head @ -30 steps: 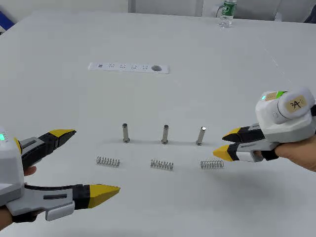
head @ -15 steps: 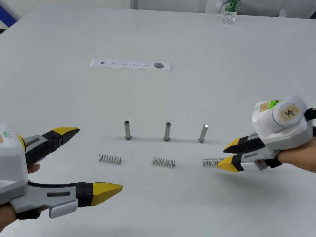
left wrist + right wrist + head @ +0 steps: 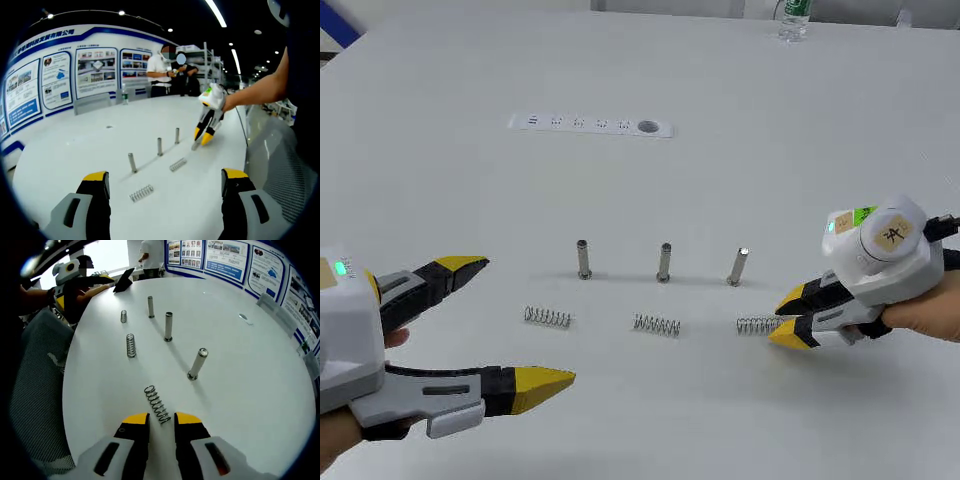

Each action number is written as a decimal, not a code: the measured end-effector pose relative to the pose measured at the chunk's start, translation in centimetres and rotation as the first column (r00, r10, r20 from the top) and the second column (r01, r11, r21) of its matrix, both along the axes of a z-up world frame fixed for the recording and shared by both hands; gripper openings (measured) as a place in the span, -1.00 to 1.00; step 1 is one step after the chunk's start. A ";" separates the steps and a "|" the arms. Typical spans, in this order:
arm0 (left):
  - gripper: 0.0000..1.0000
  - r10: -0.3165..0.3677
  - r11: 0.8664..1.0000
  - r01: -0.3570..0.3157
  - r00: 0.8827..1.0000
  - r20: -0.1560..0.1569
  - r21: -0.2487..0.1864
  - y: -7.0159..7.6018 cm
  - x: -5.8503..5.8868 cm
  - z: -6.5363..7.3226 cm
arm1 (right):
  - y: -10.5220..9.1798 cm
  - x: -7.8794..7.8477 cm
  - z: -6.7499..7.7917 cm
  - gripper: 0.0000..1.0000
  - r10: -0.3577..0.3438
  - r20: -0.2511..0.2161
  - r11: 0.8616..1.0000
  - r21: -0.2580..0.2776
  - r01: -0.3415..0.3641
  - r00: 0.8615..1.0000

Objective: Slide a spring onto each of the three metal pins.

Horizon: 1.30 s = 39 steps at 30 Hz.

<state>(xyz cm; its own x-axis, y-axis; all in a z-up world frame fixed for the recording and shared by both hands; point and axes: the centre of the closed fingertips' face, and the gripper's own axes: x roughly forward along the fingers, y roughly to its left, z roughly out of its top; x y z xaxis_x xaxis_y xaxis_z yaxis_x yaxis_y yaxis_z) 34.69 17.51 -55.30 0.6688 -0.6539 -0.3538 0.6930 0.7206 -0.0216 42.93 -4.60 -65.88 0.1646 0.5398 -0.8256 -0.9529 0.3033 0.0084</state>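
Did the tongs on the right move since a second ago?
Yes. The right tongs slid lower in the head view, from level with the right pin to the right spring, whose end now lies between their tips.

We see three pins [image 3: 664, 262] of bright, smooth metal and springs [image 3: 656, 324] of thin grey wire on a matt white table [image 3: 740, 150]. At four o'clock from them, the right gripper [image 3: 780, 322] is glossy white plastic with yellow tips.
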 end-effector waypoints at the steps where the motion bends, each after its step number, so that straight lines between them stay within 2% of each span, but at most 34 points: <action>1: 0.88 0.000 1.000 0.000 1.000 0.000 0.000 0.0 0.0 0.0 | 0.0 0.0 0.0 -0.59 0.003 -0.001 1.000 -0.001 -0.003 1.000; 10: 0.87 -0.007 1.000 0.007 1.000 -0.007 0.005 -0.2 0.1 -0.1 | 0.0 -0.1 -0.4 -0.67 0.063 0.004 0.997 -0.033 -0.063 0.998; 22: 0.86 -0.025 1.000 0.025 1.000 -0.009 0.010 -0.8 0.0 -0.1 | -0.3 -0.1 -0.8 -0.75 0.083 0.001 0.995 -0.051 -0.083 0.997; 39: 0.84 -0.067 0.998 0.067 0.998 -0.001 0.003 -2.0 -0.1 -0.1 | 0.8 -0.6 2.1 -0.76 0.087 0.016 0.994 -0.074 -0.086 0.996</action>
<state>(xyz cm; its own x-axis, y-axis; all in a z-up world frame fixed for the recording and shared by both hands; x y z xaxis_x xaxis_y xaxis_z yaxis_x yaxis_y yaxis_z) 34.63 15.48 -55.44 0.6231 -0.6960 -0.3568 0.7398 0.6725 -0.0201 42.29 -3.77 -63.77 0.1361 0.4906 -0.8607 -0.9753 0.2188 -0.0295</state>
